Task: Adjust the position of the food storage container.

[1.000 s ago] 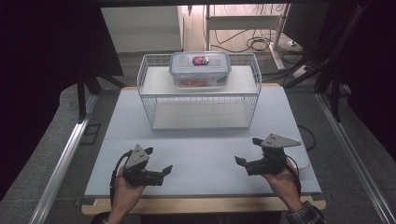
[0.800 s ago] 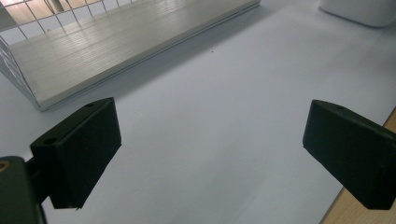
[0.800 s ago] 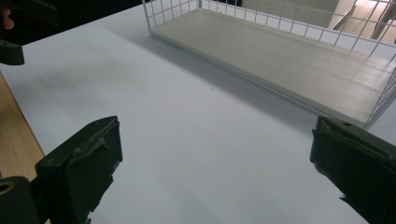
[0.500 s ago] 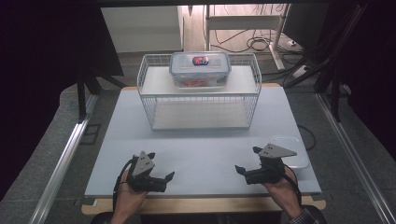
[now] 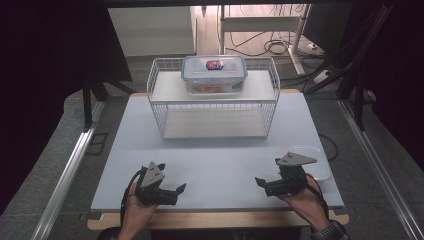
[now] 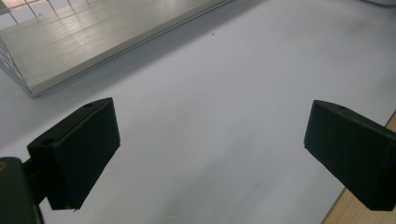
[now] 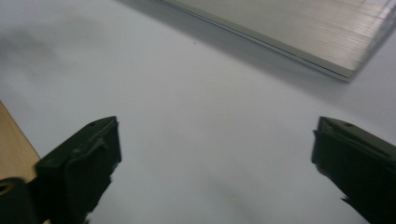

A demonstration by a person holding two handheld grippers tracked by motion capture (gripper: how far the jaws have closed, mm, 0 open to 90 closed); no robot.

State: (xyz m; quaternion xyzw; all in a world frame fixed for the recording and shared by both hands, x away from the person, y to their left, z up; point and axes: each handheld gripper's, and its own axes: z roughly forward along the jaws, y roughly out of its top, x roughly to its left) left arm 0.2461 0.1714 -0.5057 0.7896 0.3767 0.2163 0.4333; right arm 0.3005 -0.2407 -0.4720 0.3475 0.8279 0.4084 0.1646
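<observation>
A pale white-blue rectangular table top (image 5: 215, 155) stands on a grey floor, with dark curtains at both sides and cables on the floor behind. At the far middle of the table there is a white wire rack with two flat shelves (image 5: 214, 107). On its upper shelf rests a clear plastic food box with a blue-edged clip lid (image 5: 214, 74), and something red shows inside it. Near the right edge of the table lies a shallow clear plastic tray (image 5: 320, 162), just beside the right hand.

The left gripper (image 5: 176, 192) is held low over the near left part of the table, and its two black jaws stand wide apart with nothing between them. The right gripper (image 5: 261, 183) is over the near right part, also with its jaws spread wide and empty. The two grippers point toward each other and are well apart.
</observation>
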